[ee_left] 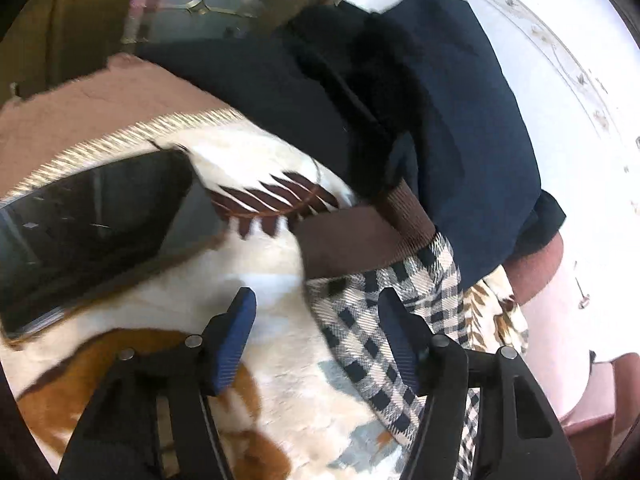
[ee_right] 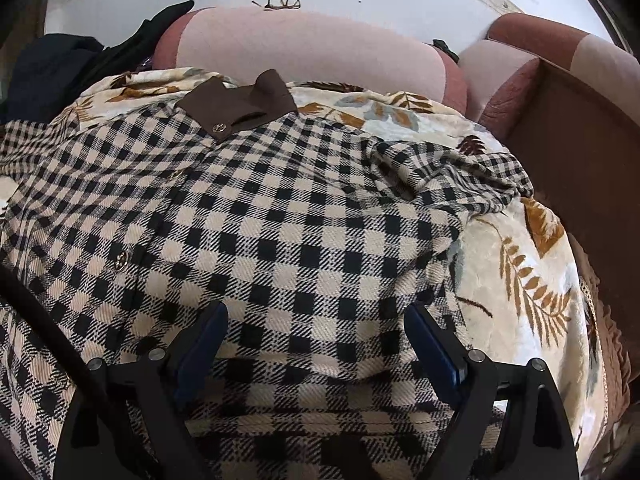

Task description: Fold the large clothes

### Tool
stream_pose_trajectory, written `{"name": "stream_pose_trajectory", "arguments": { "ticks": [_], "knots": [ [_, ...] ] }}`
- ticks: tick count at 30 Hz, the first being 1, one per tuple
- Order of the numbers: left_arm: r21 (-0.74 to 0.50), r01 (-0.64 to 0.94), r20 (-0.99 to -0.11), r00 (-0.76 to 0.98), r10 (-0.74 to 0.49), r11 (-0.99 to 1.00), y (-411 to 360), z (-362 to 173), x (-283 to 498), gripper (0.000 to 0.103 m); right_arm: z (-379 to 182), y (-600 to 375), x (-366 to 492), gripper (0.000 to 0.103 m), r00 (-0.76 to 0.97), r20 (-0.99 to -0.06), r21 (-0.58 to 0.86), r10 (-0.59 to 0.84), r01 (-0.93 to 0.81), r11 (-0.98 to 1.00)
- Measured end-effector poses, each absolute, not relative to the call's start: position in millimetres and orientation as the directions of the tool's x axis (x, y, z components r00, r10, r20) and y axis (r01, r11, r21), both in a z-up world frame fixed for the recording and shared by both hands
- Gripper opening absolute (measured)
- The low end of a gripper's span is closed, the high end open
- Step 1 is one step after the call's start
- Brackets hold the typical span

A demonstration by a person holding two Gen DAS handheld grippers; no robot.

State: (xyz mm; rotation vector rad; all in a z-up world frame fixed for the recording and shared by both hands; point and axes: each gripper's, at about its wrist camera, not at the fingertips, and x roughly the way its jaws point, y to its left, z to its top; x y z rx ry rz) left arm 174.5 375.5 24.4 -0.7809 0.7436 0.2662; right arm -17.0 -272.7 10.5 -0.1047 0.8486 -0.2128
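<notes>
A black-and-cream checked coat (ee_right: 280,220) with a brown collar (ee_right: 240,104) lies spread flat on a leaf-patterned cream blanket (ee_right: 532,264). My right gripper (ee_right: 316,320) is open just above the coat's lower part, its jaws apart over the fabric. In the left wrist view the coat's sleeve (ee_left: 384,320) with a brown ribbed cuff (ee_left: 360,240) lies on the blanket (ee_left: 280,360). My left gripper (ee_left: 316,308) is open and empty, with the sleeve's edge by its right finger.
A pile of dark navy and black clothes (ee_left: 440,120) lies beyond the cuff; it also shows in the right wrist view (ee_right: 60,68). Pink-and-brown sofa cushions (ee_right: 300,52) back the blanket. Glasses (ee_right: 284,2) lie behind them. A dark glass table (ee_left: 92,224) stands at left.
</notes>
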Motion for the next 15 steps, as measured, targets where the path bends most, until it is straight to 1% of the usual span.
{"name": "stream_pose_trajectory", "arguments": {
  "ticks": [3, 6, 7, 8, 9, 10, 12, 13, 15],
  "knots": [
    [-0.541, -0.466, -0.7, 0.711, -0.067, 0.7, 371, 15, 189, 0.07, 6, -270, -14, 0.093, 0.633, -0.738, -0.19, -0.233, 0.135, 0.972],
    [-0.538, -0.462, -0.688, 0.724, -0.049, 0.705, 366, 13, 196, 0.071, 3, -269, -12, 0.093, 0.626, -0.744, -0.194, -0.234, 0.133, 0.972],
    [-0.533, -0.452, -0.692, 0.719, -0.061, 0.716, 362, 14, 200, 0.061, 3, -270, -12, 0.093, 0.625, -0.745, -0.193, -0.234, 0.134, 0.972],
    [-0.54, -0.428, -0.692, 0.716, -0.093, 0.725, 359, 15, 203, 0.043, 2, -270, -12, 0.093, 0.624, -0.745, -0.193, -0.235, 0.136, 0.972],
    [-0.537, -0.416, -0.705, 0.699, -0.119, 0.734, 354, 17, 207, 0.001, 2, -270, -12, 0.093, 0.623, -0.745, -0.194, -0.237, 0.138, 0.971],
    [-0.528, -0.415, -0.72, 0.682, -0.13, 0.741, 350, 19, 210, 0.003, 2, -270, -12, 0.093, 0.622, -0.745, -0.196, -0.24, 0.14, 0.971],
    [-0.496, -0.432, -0.712, 0.699, -0.068, 0.754, 342, 35, 204, 0.003, 2, -270, -12, 0.093, 0.625, -0.741, -0.202, -0.245, 0.14, 0.969],
    [-0.485, -0.419, -0.702, 0.71, -0.056, 0.767, 336, 47, 201, 0.002, 3, -270, -13, 0.093, 0.628, -0.738, -0.205, -0.248, 0.142, 0.968],
    [-0.509, -0.347, -0.653, 0.752, -0.09, 0.788, 319, 74, 191, 0.002, 7, -271, -17, 0.093, 0.638, -0.729, -0.199, -0.248, 0.149, 0.969]
  ]
}}
